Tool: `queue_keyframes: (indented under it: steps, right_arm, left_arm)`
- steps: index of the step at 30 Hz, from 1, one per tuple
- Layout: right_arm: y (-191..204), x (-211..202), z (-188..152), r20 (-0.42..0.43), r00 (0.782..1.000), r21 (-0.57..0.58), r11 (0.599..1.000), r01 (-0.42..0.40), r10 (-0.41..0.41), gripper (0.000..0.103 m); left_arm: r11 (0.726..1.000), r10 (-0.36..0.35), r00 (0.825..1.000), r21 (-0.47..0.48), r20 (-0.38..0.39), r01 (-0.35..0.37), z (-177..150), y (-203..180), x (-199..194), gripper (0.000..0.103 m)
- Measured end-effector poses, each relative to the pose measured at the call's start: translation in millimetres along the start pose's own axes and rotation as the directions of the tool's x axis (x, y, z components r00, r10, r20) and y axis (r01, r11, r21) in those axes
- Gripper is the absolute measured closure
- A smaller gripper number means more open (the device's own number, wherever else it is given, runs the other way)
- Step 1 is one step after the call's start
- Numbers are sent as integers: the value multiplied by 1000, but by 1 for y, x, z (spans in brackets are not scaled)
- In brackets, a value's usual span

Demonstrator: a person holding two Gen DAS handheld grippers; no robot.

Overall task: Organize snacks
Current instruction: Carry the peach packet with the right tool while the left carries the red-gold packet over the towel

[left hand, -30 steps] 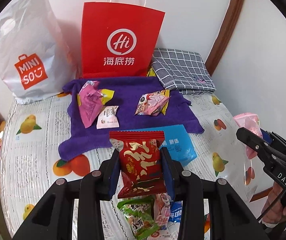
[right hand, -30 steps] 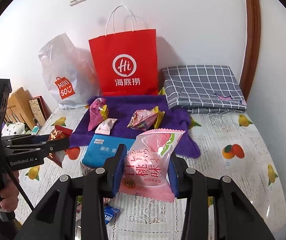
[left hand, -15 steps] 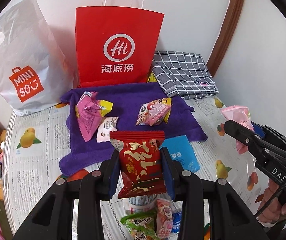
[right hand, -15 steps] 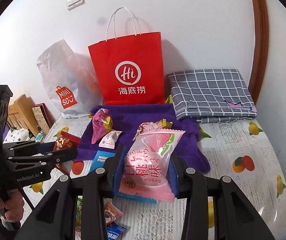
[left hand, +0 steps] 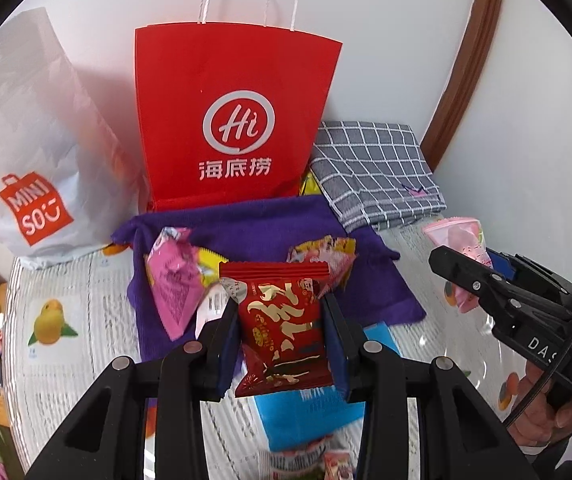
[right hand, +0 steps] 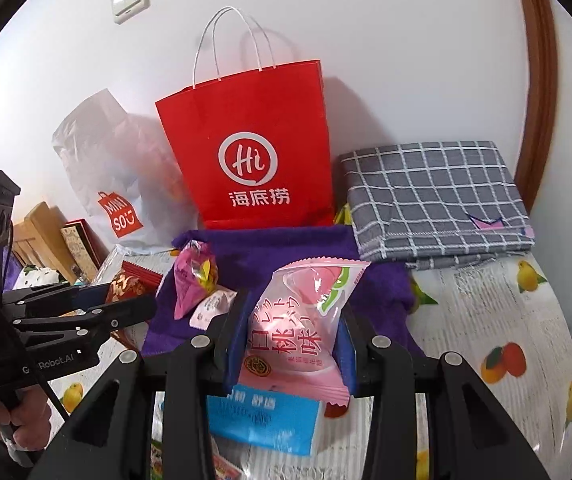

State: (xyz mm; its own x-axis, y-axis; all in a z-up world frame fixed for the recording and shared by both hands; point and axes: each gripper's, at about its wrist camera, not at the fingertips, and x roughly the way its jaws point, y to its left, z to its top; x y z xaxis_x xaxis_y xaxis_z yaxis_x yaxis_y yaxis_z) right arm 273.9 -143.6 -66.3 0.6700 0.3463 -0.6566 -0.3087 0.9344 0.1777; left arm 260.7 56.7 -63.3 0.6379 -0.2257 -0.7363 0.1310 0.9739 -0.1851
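Observation:
My left gripper [left hand: 277, 332] is shut on a red snack packet with gold lettering [left hand: 282, 332], held above the near edge of a purple towel [left hand: 262, 228]. My right gripper [right hand: 291, 340] is shut on a pink peach-flavour packet [right hand: 301, 320], also over that towel [right hand: 286, 248]. On the towel lie a pink triangular packet [left hand: 174, 280], a small white-and-pink packet [right hand: 212, 306] and a pink-and-yellow packet [left hand: 325, 252]. A blue packet [right hand: 262, 420] lies on the tablecloth below the grippers. The right gripper with its pink packet [left hand: 461, 240] shows at the right edge of the left wrist view.
A red paper bag with handles [left hand: 234, 120] stands behind the towel against the wall. A white plastic Miniso bag [left hand: 26, 152] is left of it, a folded grey checked cloth [left hand: 377, 168] right of it. More small packets [left hand: 325, 464] lie near the table's front edge. Wooden items [right hand: 46, 240] sit beyond the left edge.
Both grippers have moved forward toward the red bag and purple towel, each keeping its packet. The blue packet now lies under the grippers rather than ahead of them.

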Motion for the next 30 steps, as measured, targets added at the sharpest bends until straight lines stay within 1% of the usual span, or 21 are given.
queue_keyframes:
  steps: [5,9,13,17,20,22,28,30]
  right_arm:
    - [-3,20,13,-13,1000,-36,999,-1,0,64]
    - [-7,41,23,-31,999,-40,999,-24,23,64]
    - [-7,61,28,-54,997,-57,997,-54,51,64]
    - [-9,78,29,-70,996,-72,995,-67,62,64]
    - [-15,88,27,-84,994,-60,995,-76,71,64]
    - [-18,96,25,-109,992,-65,996,-67,60,64]
    - [-31,104,23,-145,987,-41,997,-69,63,64]
    - [-32,107,21,-168,984,-49,996,-69,59,64]
  left_arm:
    - [1000,7,1000,-28,-13,-8,11,13,20,67]
    - [999,28,999,-44,-21,-28,14,23,35,67]
    - [997,53,998,-57,-35,-55,10,34,52,67]
    - [995,70,996,-64,-59,-73,8,41,64,67]
    - [995,72,995,-69,-75,-77,5,46,71,67]
    - [994,76,994,-77,-81,-83,4,50,75,67]
    - [992,67,993,-103,-94,-77,2,58,81,67]
    - [991,69,993,-108,-94,-79,2,59,81,67]
